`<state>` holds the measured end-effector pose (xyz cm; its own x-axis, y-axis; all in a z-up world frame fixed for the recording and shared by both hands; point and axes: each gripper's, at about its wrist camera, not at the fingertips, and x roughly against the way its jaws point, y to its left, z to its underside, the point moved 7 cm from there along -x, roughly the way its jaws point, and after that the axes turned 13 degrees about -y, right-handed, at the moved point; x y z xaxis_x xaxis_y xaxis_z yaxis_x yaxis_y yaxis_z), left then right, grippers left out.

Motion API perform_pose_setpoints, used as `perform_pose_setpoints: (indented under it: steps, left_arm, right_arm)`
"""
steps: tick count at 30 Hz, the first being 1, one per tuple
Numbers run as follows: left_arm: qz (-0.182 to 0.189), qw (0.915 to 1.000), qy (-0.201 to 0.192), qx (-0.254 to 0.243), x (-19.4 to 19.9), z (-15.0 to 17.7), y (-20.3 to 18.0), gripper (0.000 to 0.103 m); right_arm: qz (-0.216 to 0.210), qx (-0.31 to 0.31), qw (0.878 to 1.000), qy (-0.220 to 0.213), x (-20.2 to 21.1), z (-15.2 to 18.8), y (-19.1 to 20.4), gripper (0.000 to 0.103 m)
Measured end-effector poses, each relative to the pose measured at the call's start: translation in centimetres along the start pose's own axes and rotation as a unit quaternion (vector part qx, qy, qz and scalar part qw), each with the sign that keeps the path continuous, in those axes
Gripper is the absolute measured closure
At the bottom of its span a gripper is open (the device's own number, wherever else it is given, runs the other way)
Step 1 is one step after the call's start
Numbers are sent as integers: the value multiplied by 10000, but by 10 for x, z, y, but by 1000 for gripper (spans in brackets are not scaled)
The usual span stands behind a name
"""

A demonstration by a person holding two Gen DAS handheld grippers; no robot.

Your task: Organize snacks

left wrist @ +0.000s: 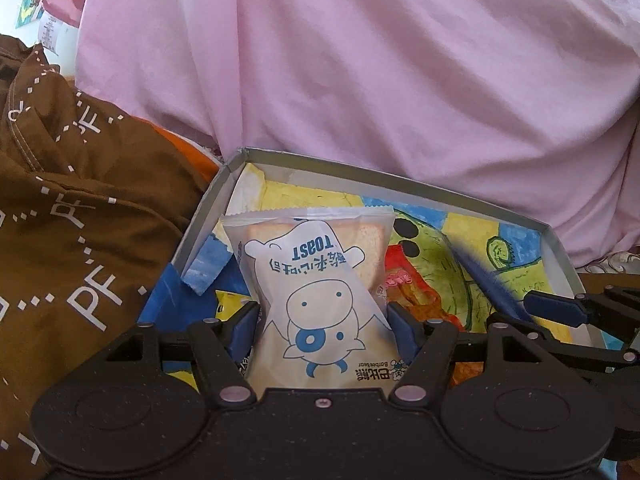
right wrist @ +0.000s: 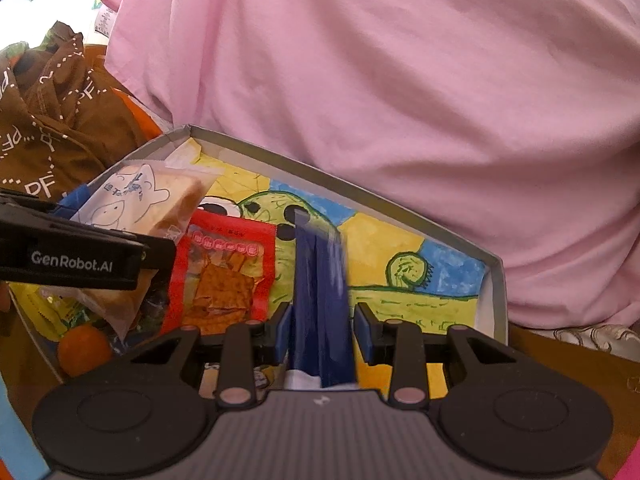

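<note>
On the left, the left gripper point(left wrist: 322, 320) pinches a white plastic toast packet with a blue cow point(left wrist: 316, 280) by its lower half, above the shallow grey cardboard box lined with a bright painted drawing point(right wrist: 494, 280). The bread inside looks soft and light, so I think a gentle squeeze on the sides is best. A red packet of orange snacks point(right wrist: 224, 276) lies in the box. On the right, the right gripper point(right wrist: 322, 330) has its fingers spread around a dark blue wrapper point(right wrist: 320, 292); I cannot tell if they touch it.

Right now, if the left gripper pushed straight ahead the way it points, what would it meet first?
Probably the box's far wall, then the pink cloth. The left gripper is shut on the toast packet, which would touch first; depth is unclear.
</note>
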<state>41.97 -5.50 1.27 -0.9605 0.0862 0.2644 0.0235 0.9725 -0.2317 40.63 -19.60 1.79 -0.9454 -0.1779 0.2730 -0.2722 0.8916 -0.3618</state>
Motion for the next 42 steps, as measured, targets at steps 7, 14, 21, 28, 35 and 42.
perform_pose_setpoints:
  steps: [7,14,21,28,35,42]
  left_arm:
    - [2,10000,62,60,-4,-3,1,32]
    - [23,10000,-43,63,1,-11,-3,24]
    - [12,9999,-166,42,9,-16,-7,18]
    - [-142,9993,-329,67,20,-22,-2,4]
    - [-161,9989,-436,-6,34,-28,-2,1]
    - [-252,9986,-465,-44,49,-30,1,1]
  right_arm:
    - [31,-162,9999,-5,-3,-3,-6,63]
    - [94,-234,9995,-174,5,-7,-8,46]
    - [208,-333,9988,-290,11,-9,-14,24]
    - [342,-408,9979,-358,20,-10,-21,11]
    - [479,-568,9964,-404,33,-12,-28,2]
    - [567,-727,9948,-426,47,-15,-33,0]
